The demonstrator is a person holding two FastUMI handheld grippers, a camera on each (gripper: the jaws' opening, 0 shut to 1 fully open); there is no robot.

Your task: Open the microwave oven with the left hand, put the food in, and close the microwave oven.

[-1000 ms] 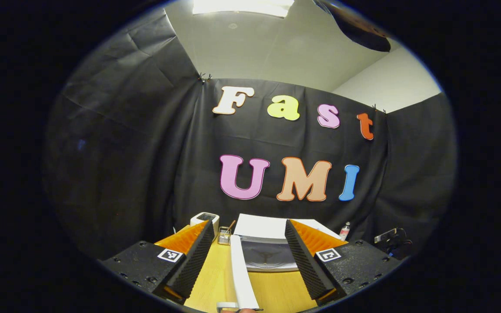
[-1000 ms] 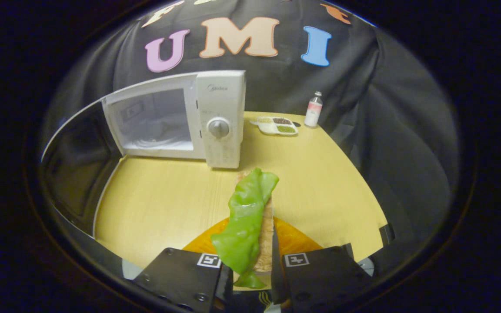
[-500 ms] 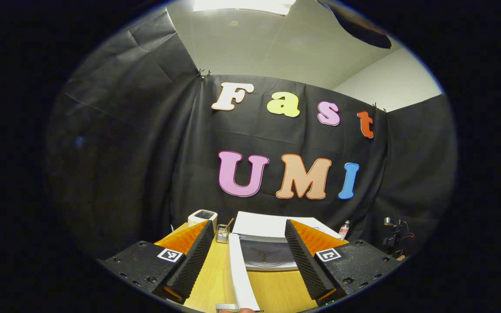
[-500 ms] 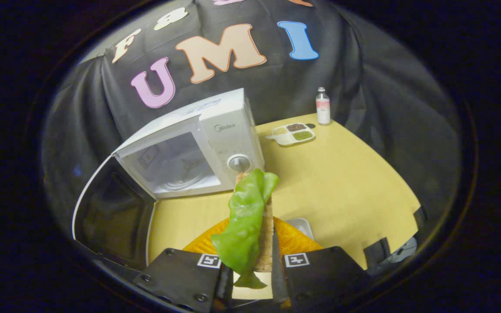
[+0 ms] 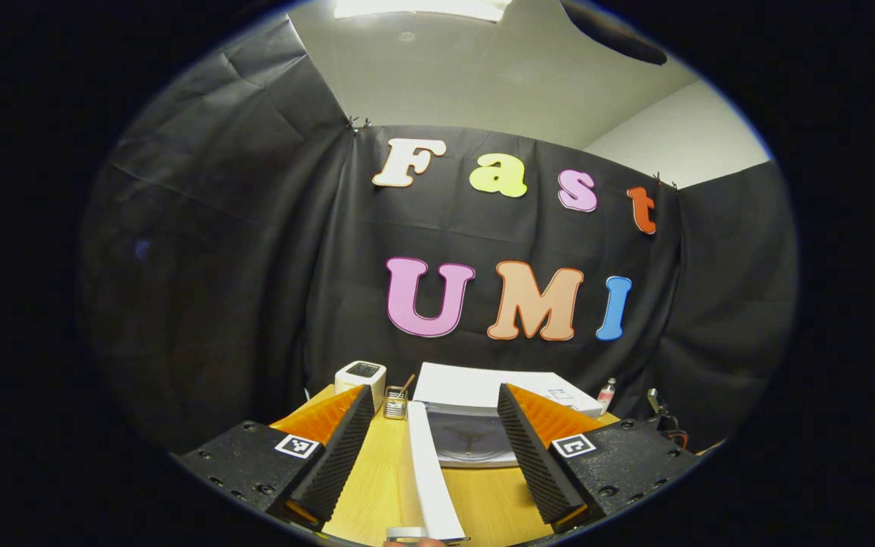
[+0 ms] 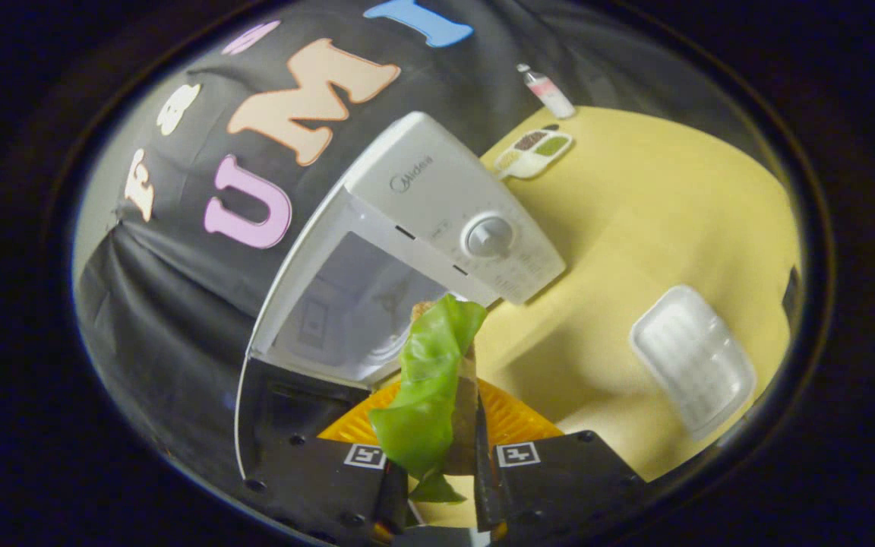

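Observation:
The white microwave [image 6: 437, 190] stands on the yellow table, its door [image 6: 278, 410] swung open to the left and its cavity [image 6: 361, 311] bare with a glass turntable. My right gripper [image 6: 437, 433] is shut on the food [image 6: 426, 380], a slice of bread with a green lettuce leaf, held tilted just in front of the cavity. In the left gripper view the microwave [image 5: 483, 395] faces me, and the white edge of its open door [image 5: 426, 471] runs between the fingers of my left gripper [image 5: 434, 391]. That gripper is open, its fingers wide apart and not pressing the door.
A white empty tray [image 6: 692, 361] lies on the table [image 6: 658, 228] right of the microwave. A divided dish of grains [image 6: 532, 148] and a small bottle [image 6: 548, 87] sit at the far edge. Left of the microwave are a white box [image 5: 360, 376] and a wire basket [image 5: 396, 406].
My right gripper has rolled to one side and moved closer to the open cavity with the food still held. The left gripper has hardly moved and stays open at the door edge.

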